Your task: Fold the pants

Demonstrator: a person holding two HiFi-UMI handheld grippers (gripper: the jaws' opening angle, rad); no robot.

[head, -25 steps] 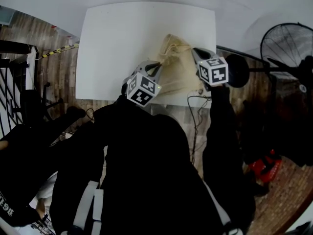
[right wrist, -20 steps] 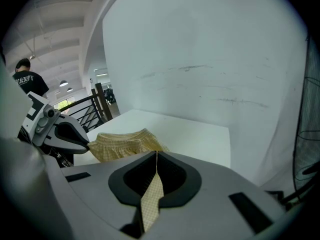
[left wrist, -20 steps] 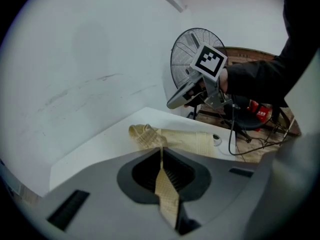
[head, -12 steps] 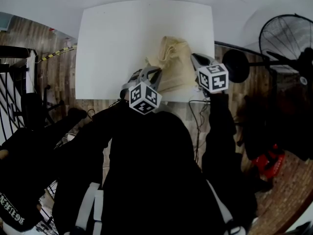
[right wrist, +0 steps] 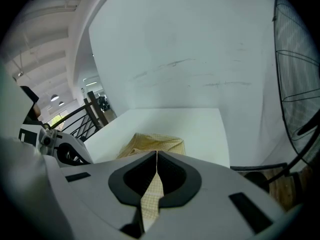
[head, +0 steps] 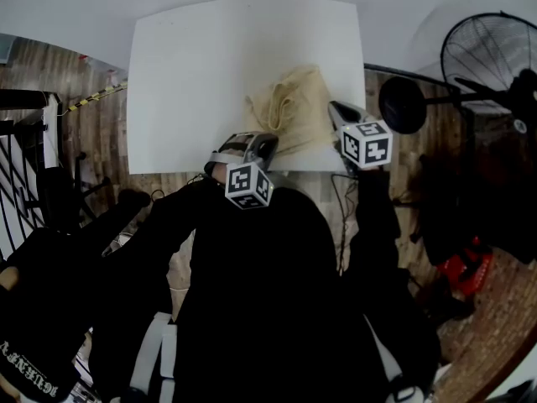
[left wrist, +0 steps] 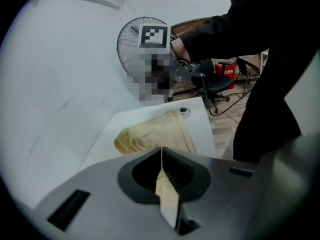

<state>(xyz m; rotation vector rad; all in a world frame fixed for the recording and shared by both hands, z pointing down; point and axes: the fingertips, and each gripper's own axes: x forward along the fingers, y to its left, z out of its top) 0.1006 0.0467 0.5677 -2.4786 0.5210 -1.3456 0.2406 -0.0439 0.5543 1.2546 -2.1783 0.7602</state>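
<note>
Both claws are sitting lower in the head view than a second ago, drawn back toward the person in dark sleeves, and the pants (head: 294, 112) are lying more bunched.

At centre left of the head view, the left claw (head: 260, 145) is reaching over the near edge of the counter (head: 210, 74), with its marker cube (head: 249, 185) just below. In its own view the left claw (left wrist: 161, 151) is pinching a thin cream fold of the pants (left wrist: 150, 134), jaws pressed together on the cloth.

Right of centre, the right claw (head: 340, 117) is meeting the cloth's right side. Its own view is showing the right claw (right wrist: 156, 154) clamping a checked cream strip of the pants (right wrist: 152, 143) the same way.

Beyond the claws, the heap is resting on the white counter (right wrist: 200, 124) near its front right part. A black fan (head: 491, 53) is standing on the wood floor at the upper right.
</note>
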